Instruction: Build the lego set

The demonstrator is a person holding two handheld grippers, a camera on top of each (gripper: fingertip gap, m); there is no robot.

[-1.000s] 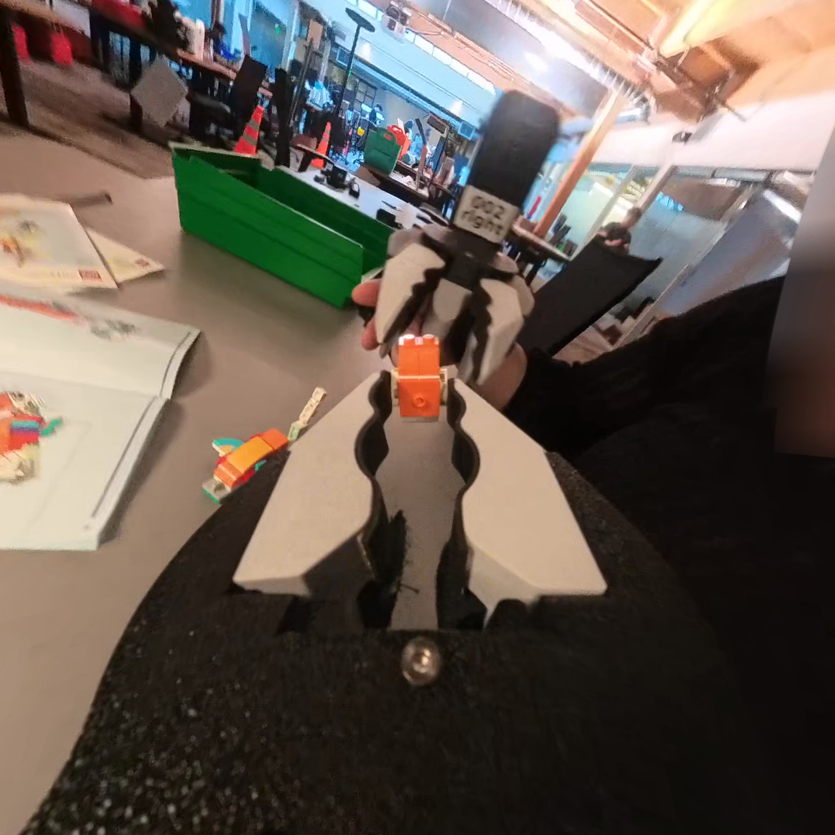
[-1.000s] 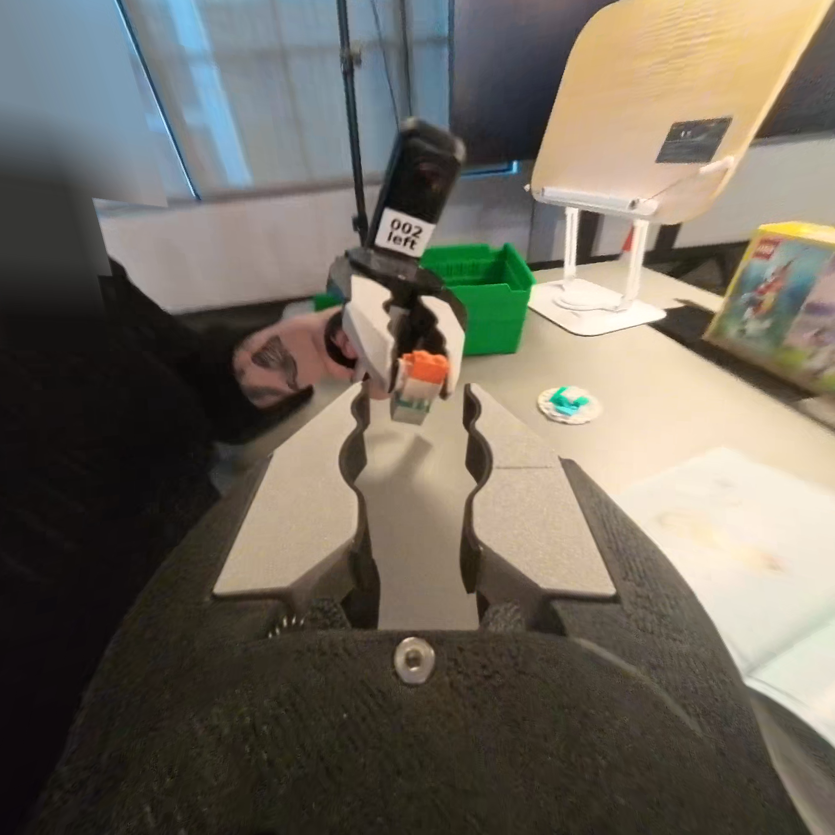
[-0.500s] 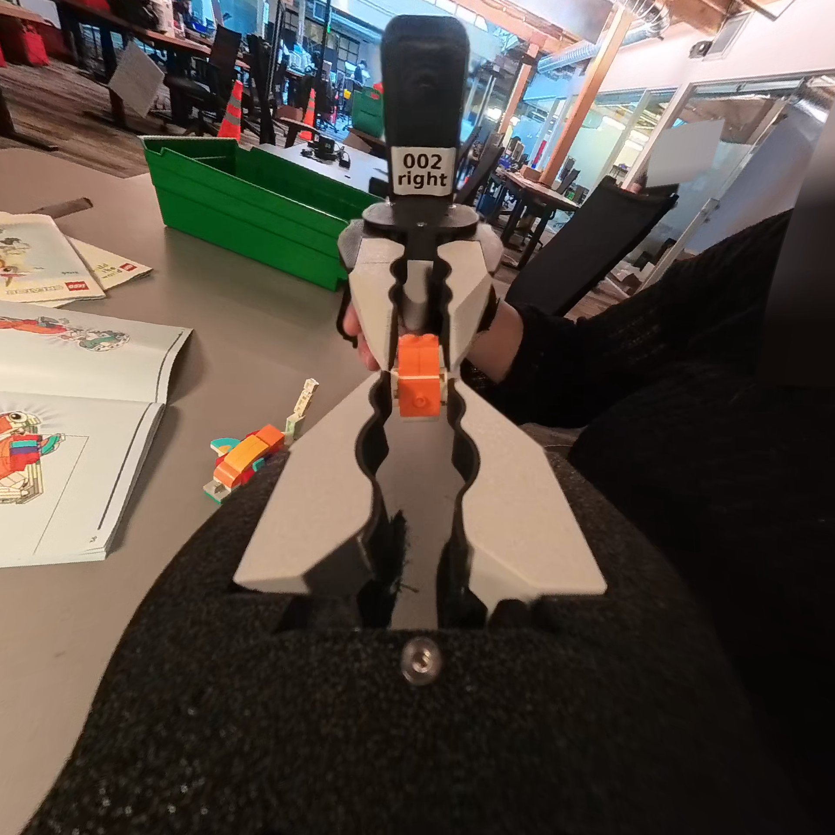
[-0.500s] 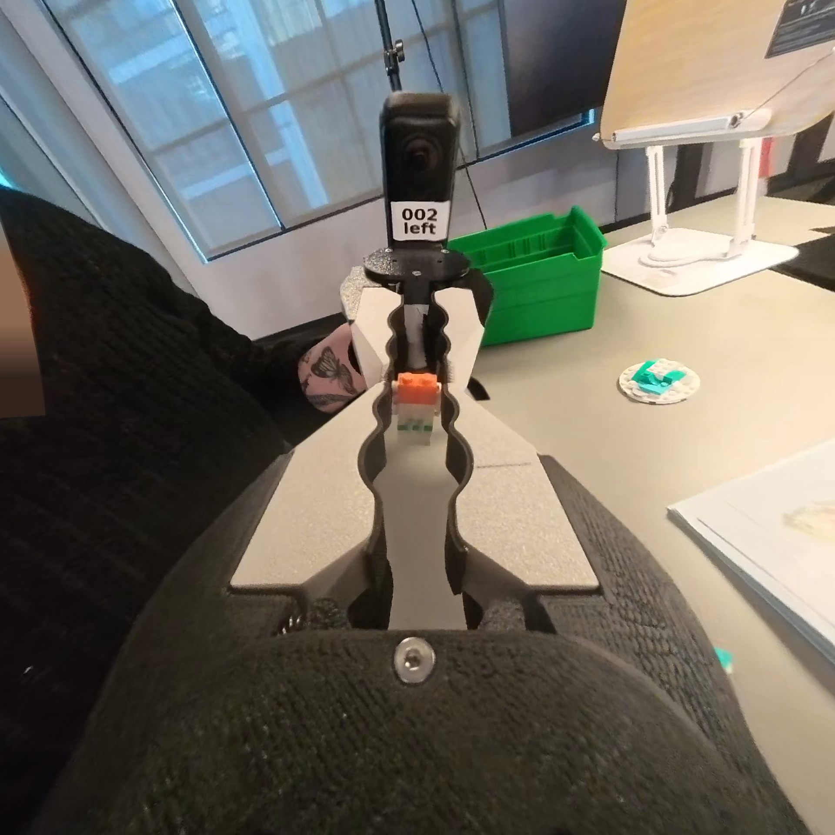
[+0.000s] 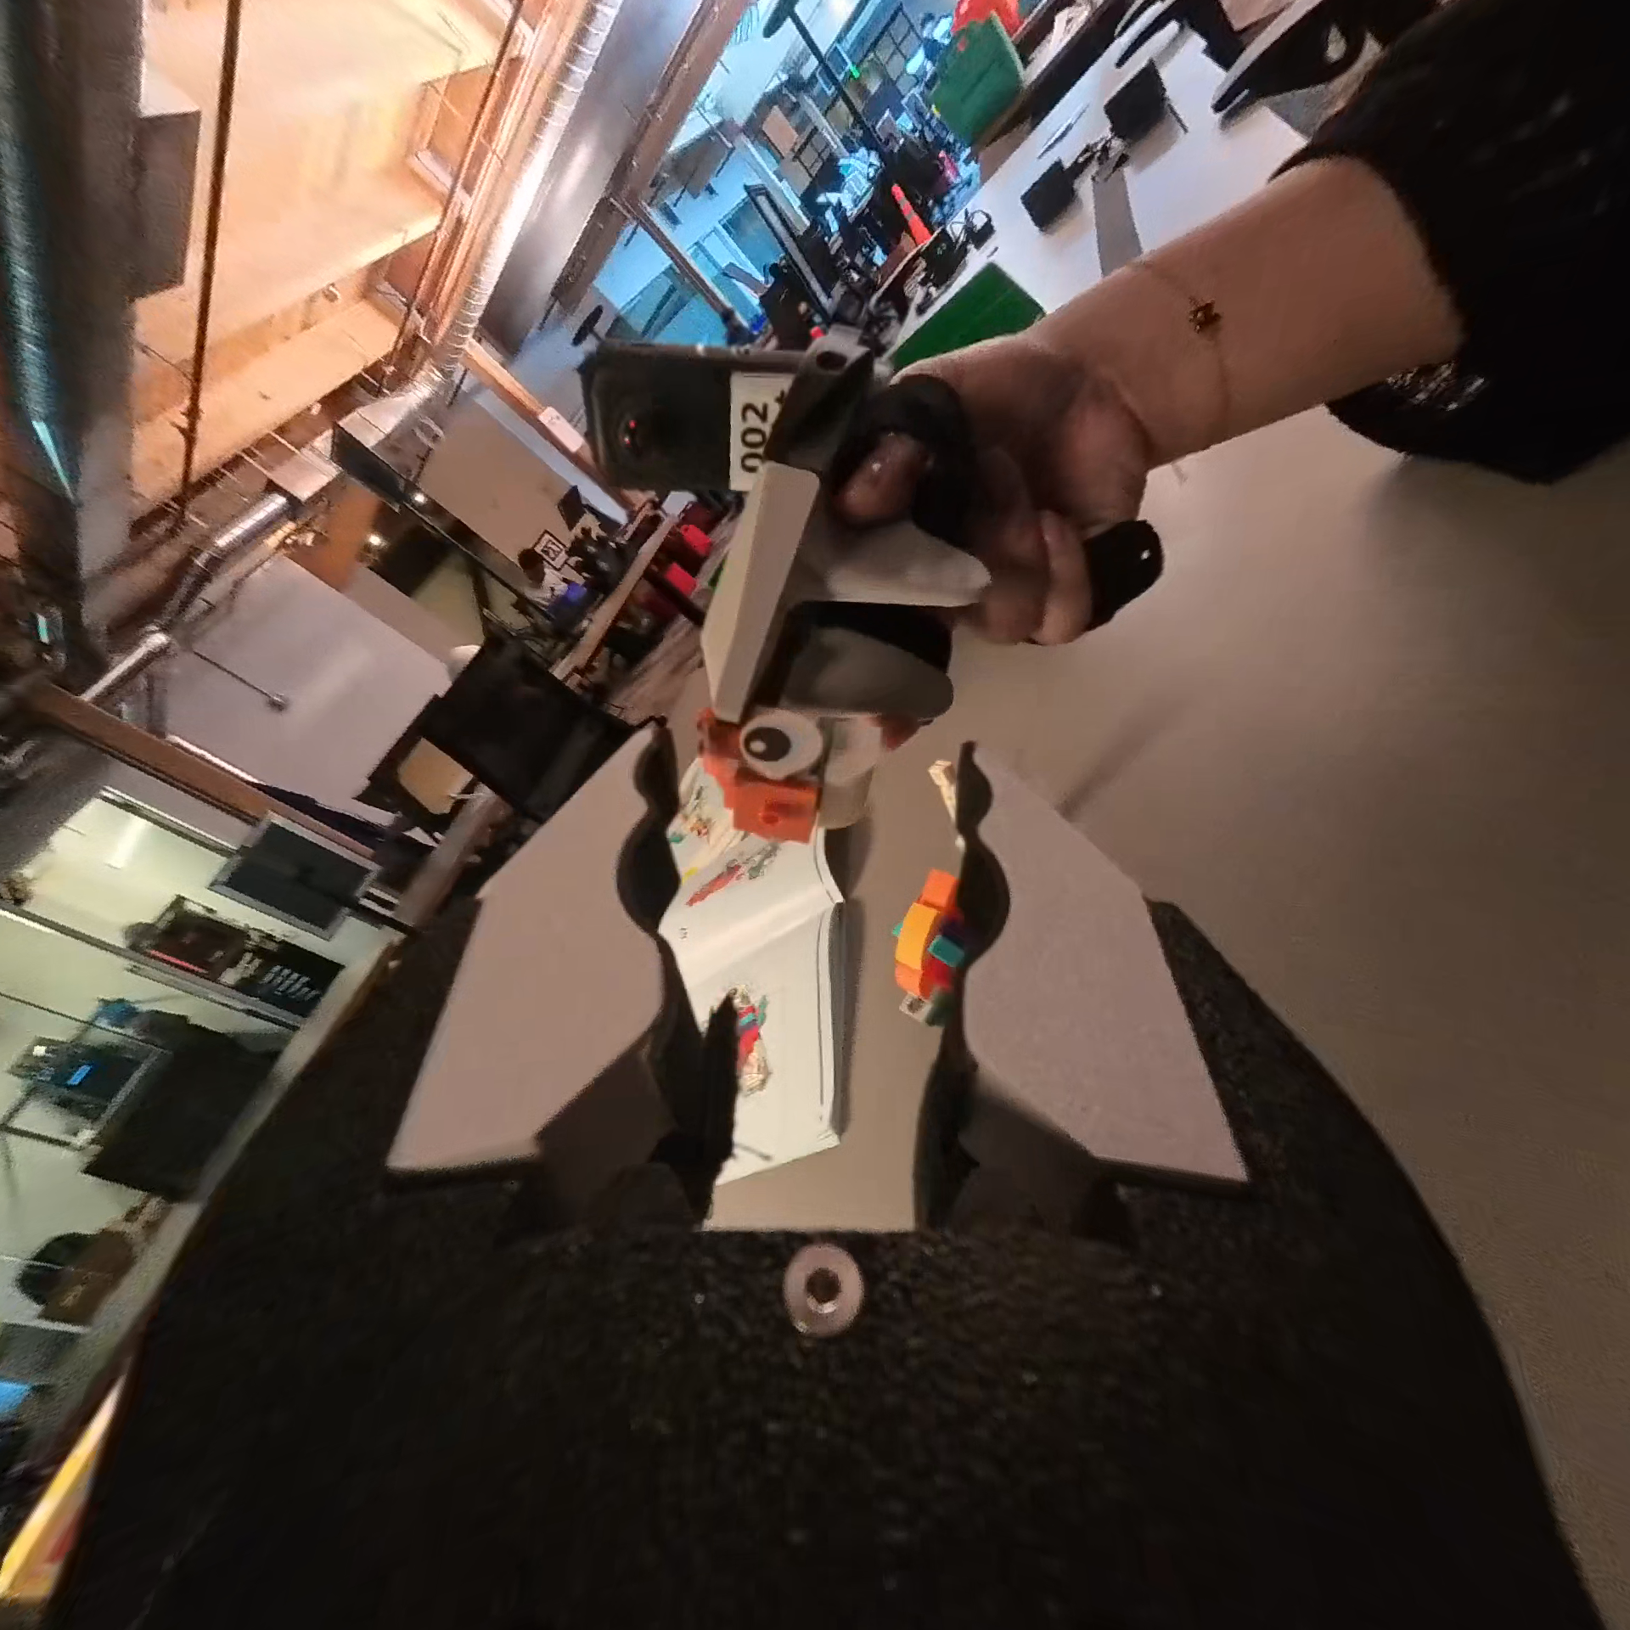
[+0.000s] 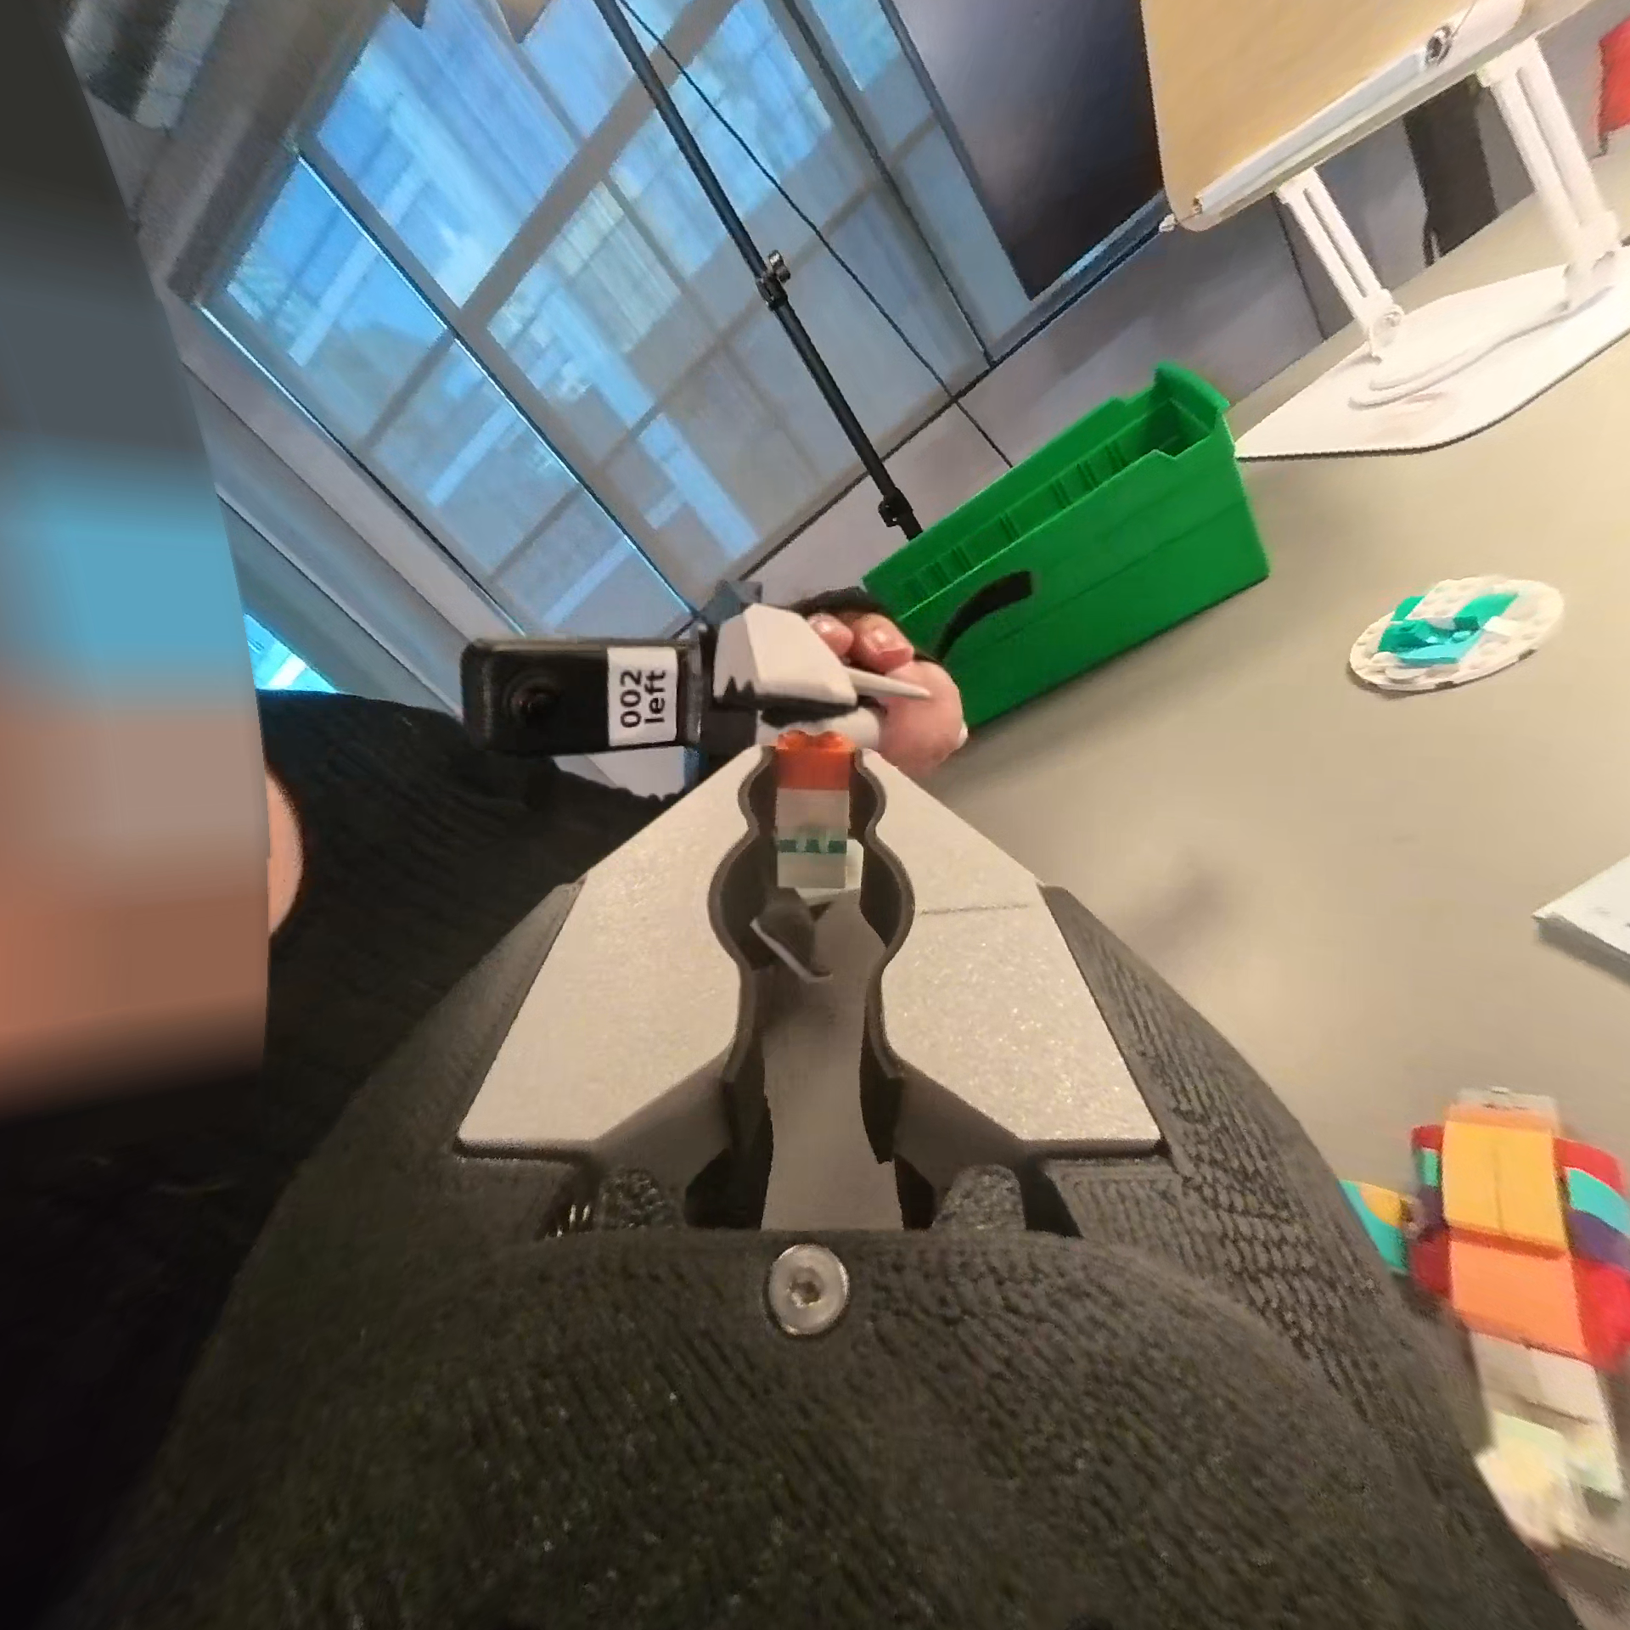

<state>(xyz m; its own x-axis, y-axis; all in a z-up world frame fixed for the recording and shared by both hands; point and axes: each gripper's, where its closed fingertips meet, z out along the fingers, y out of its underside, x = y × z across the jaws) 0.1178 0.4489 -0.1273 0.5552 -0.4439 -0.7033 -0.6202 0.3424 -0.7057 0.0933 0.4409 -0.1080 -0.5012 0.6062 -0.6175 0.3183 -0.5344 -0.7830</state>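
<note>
**Small lego piece held by right hand-held gripper, left one spread**

White stickers with printed writing sat on the camera bodies of both tools; wording not recorded. An open instruction booklet (image 5: 776,953) with coloured printed pictures lay on the grey worktop (image 5: 1323,794).

The left hand-held gripper (image 5: 811,767) stood wide apart, gripping nothing. The right hand-held gripper (image 6: 811,772) was closed narrowly on the small lego piece (image 6: 813,816), orange on top, white and green below, clamped at its fingertips above the worktop. In the left wrist view that piece showed an eye tile.

A larger multicoloured lego build (image 5: 926,953) lay on the worktop right of the booklet. A green bin (image 6: 1085,547) stood far, and a white round plate (image 6: 1455,639) with teal pieces lay right of it.
</note>
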